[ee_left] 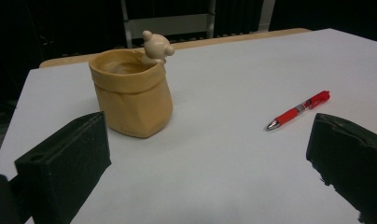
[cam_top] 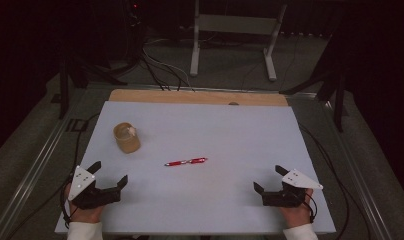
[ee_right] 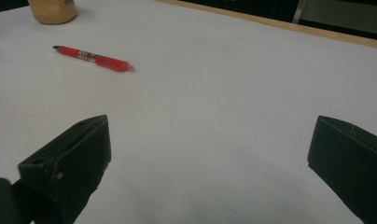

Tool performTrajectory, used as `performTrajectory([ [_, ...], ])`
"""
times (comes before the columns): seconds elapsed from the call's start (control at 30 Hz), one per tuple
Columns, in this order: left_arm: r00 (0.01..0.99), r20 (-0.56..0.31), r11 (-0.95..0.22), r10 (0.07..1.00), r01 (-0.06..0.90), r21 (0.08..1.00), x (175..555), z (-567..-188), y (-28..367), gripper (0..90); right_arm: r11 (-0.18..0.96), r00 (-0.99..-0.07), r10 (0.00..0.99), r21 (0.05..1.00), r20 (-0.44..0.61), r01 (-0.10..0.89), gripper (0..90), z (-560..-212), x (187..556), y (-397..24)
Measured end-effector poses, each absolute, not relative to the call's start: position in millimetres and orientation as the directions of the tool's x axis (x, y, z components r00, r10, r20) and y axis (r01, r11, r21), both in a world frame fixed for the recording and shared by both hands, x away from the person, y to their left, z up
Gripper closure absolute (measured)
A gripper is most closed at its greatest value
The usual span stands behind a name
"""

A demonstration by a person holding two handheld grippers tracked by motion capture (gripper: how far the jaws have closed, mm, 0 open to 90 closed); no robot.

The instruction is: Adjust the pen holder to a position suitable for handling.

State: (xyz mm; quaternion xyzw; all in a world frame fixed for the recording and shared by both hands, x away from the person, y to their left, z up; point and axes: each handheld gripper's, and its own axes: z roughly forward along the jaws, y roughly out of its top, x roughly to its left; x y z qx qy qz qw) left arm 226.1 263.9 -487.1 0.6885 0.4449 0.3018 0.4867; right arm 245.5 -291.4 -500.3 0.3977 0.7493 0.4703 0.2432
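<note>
1. I'm seeing the white table [cam_top: 215,200] lit evenly from above while the room beyond is sinking into near black.
2. The tan pot [ee_left: 130,95] is casting only a faint, soft shadow.
3. Nothing is glaring off the sheet.
4. In both gripper views the near black jaws are blurring slightly, and the red pen [ee_right: 93,58] is looking soft and grainy.

white table [cam_top: 215,200]; grey frame stand [cam_top: 235,25] on floor behind.
</note>
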Motion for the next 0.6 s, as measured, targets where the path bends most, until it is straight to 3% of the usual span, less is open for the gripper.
performTrajectory([
  [0.6,0.394,-0.023,-0.120,0.919,0.333,0.935,230.9,-479.0,264.8,0.2,0.240,-0.542,0.840,0.903,-0.009,0.356,0.2,-499.4,245.1,-294.1],
])
